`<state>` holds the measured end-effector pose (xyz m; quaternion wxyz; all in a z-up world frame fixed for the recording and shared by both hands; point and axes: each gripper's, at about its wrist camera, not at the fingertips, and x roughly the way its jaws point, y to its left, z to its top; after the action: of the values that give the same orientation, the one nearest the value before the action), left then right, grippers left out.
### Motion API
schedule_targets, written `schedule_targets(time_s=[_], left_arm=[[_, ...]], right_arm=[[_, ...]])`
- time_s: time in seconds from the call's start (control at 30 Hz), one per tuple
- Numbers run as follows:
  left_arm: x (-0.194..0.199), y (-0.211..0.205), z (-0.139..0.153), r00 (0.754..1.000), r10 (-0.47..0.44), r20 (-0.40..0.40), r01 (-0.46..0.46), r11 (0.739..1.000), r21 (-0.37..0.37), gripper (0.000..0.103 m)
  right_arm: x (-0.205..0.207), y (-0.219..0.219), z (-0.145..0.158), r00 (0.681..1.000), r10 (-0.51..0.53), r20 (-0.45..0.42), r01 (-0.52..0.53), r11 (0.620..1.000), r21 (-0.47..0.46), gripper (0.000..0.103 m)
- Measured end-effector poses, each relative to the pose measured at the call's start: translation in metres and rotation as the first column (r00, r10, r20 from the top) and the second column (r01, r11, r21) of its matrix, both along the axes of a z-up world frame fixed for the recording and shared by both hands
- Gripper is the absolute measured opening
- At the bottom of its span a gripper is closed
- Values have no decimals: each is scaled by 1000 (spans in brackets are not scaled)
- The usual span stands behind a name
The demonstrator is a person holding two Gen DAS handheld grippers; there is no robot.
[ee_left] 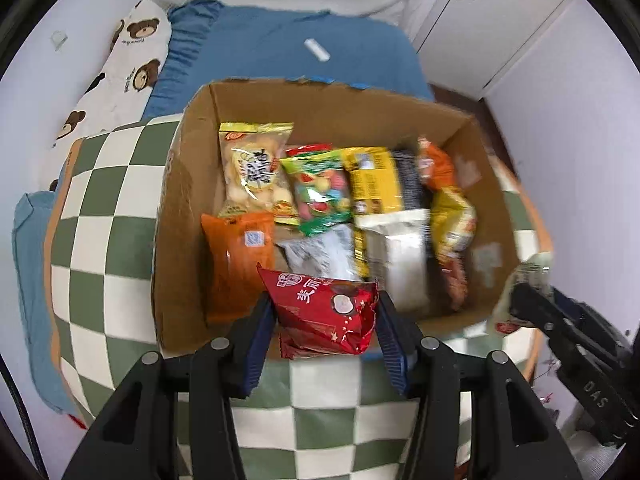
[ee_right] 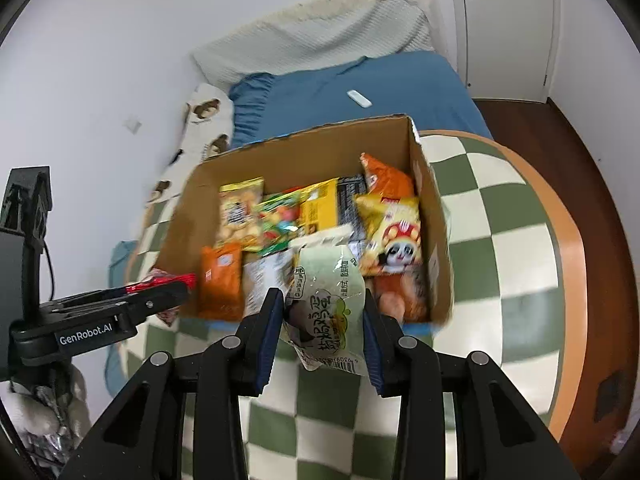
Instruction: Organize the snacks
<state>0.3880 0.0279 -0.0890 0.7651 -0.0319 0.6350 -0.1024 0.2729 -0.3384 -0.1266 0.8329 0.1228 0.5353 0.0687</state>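
Note:
A cardboard box (ee_left: 188, 184) (ee_right: 438, 240) holding several snack packets stands on a green-and-white checkered cloth. My left gripper (ee_left: 322, 320) is shut on a red snack packet (ee_left: 324, 312) over the box's near wall; it also shows at the left of the right wrist view (ee_right: 160, 294). My right gripper (ee_right: 322, 320) is shut on a pale green snack packet (ee_right: 328, 308) over the box's near edge; it shows at the right of the left wrist view (ee_left: 524, 300). Inside lie an orange packet (ee_left: 236, 264), a rice-cracker packet (ee_left: 252, 168) and a yellow mushroom packet (ee_right: 394, 236).
The checkered cloth (ee_left: 104, 240) (ee_right: 500, 248) covers a round table with an orange rim (ee_right: 576, 264). A blue bed (ee_left: 280, 52) with a white remote (ee_left: 317, 50) lies behind. A bear-print pillow (ee_left: 124, 68) is at the left. A door (ee_right: 508, 28) and wooden floor are at the right.

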Motion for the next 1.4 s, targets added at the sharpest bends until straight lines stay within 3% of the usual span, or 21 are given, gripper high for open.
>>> schedule_targets(time_s=[0.23,0.3,0.33,0.37,0.4,0.43,0.47,0.57,0.93,1.2,1.4], left_arm=[[26,1,-59,986,-3,-168,5,1000,10,48],[29,3,-70,980,8,-197,-6,1000,12,54],[29,3,-73,979,12,-203,-10,1000,10,63],[30,4,-76,978,17,-210,-15,1000,9,77],[30,5,-79,976,24,-214,-21,1000,17,84],[31,5,-80,977,29,-212,-23,999,29,92],[30,5,-81,978,30,-206,-22,999,42,92],[29,6,-82,981,35,-190,-19,996,82,99],[10,6,-57,995,32,-97,-20,993,121,99],[-18,12,-4,998,38,47,-43,993,113,99],[-59,20,40,980,66,186,-86,991,103,99]], right_arm=[[45,-1,-47,987,-16,-161,14,1000,-13,41],[54,-1,-57,975,-12,-222,10,1000,-6,42],[56,0,-60,972,-7,-236,4,1000,-12,46],[59,2,-63,968,-3,-252,-5,999,-33,61],[62,5,-64,965,-1,-263,-15,998,-57,80],[63,7,-65,964,0,-267,-21,997,-75,89],[64,9,-65,963,2,-269,-30,995,-99,96],[66,17,-67,961,3,-277,-52,984,-169,96],[59,12,-67,965,-33,-259,-27,974,-227,96],[34,5,-37,985,-57,-165,18,973,-229,97],[0,6,4,997,-60,-39,50,971,-236,99]])
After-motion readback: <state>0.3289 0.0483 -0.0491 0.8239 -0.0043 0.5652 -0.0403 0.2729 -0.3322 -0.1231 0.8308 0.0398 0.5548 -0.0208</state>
